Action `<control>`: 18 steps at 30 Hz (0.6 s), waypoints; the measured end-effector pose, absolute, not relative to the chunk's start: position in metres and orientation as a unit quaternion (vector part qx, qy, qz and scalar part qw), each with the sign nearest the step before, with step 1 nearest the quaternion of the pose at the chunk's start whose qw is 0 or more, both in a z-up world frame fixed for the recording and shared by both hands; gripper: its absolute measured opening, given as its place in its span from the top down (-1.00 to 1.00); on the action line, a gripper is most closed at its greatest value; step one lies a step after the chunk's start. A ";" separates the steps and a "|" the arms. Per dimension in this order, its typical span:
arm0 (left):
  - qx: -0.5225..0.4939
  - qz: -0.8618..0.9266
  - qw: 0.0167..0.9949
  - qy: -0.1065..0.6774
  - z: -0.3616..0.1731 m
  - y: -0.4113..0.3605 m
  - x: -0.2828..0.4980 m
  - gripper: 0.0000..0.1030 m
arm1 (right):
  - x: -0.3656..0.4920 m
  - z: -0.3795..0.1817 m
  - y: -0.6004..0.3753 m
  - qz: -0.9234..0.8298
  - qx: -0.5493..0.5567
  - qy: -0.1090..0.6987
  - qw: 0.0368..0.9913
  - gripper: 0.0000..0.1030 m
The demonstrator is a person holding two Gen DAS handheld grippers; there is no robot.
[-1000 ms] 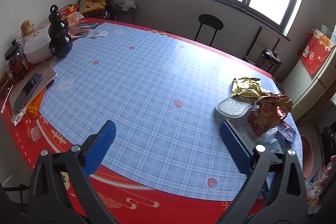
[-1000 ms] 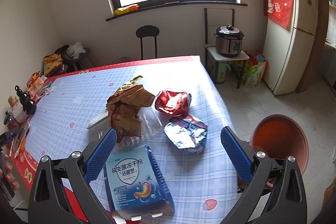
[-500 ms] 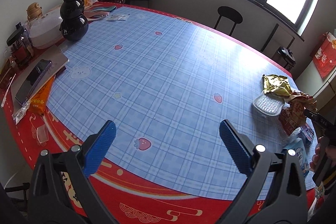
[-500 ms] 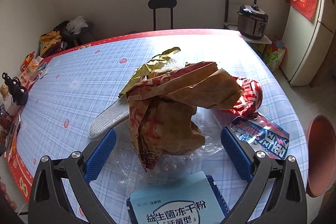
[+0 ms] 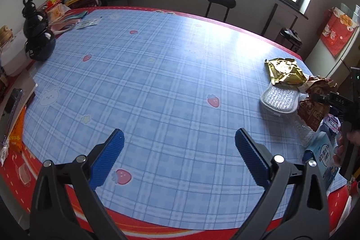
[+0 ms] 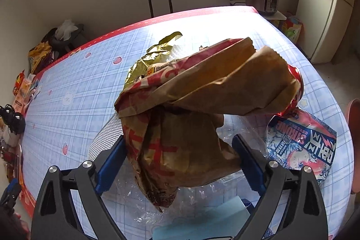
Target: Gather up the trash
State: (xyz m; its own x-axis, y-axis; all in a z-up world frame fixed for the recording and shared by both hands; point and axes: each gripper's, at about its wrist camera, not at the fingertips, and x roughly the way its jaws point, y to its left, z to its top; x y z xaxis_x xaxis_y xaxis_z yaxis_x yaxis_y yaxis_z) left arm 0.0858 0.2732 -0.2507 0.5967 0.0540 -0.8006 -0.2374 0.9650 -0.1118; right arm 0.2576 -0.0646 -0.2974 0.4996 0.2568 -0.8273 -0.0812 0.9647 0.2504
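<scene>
Spreading across both views, the tabletop wears a blue checked cloth with strawberry prints and a red border. On its right end, as the left wrist view shows it, the trash lies heaped together. Biggest of the heap is the crumpled brown paper bag with red print, which fills the middle of the right wrist view and sits on a sheet of clear plastic wrap. Behind the bag, on the far side, a gold foil wrapper pokes out, and a white textured tray lies at the bag's left. At the bag's right lie a red crushed wrapper and a blue-and-pink snack packet; a light blue box sits at the near edge. The right gripper straddles the lower part of the paper bag, its blue fingers on either side and its jaws closing, the left pad at the paper and the right pad apart from it. The left gripper hangs over bare cloth well left of the heap, jaws wide with nothing between them. At the far left stands a black gourd-shaped bottle.
</scene>
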 end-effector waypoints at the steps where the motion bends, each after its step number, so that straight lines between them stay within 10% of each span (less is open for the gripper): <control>1: -0.094 0.065 0.888 0.445 -0.255 0.260 0.096 -0.89 | 0.255 -0.294 -0.068 0.100 0.092 0.490 0.861 -0.73; 18: 0.061 -0.088 0.882 0.460 -0.305 0.062 0.218 -0.88 | 0.193 -0.242 -0.161 0.081 0.150 0.452 0.876 -0.73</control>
State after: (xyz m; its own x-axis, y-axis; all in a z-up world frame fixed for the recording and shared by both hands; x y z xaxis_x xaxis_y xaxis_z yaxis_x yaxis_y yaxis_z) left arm 0.2182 0.0622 -0.3054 0.5616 -0.1000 -0.8213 0.2120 0.9769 0.0260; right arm 0.1934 -0.1614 -0.2424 0.5784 0.2777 -0.7670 -0.0061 0.9417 0.3364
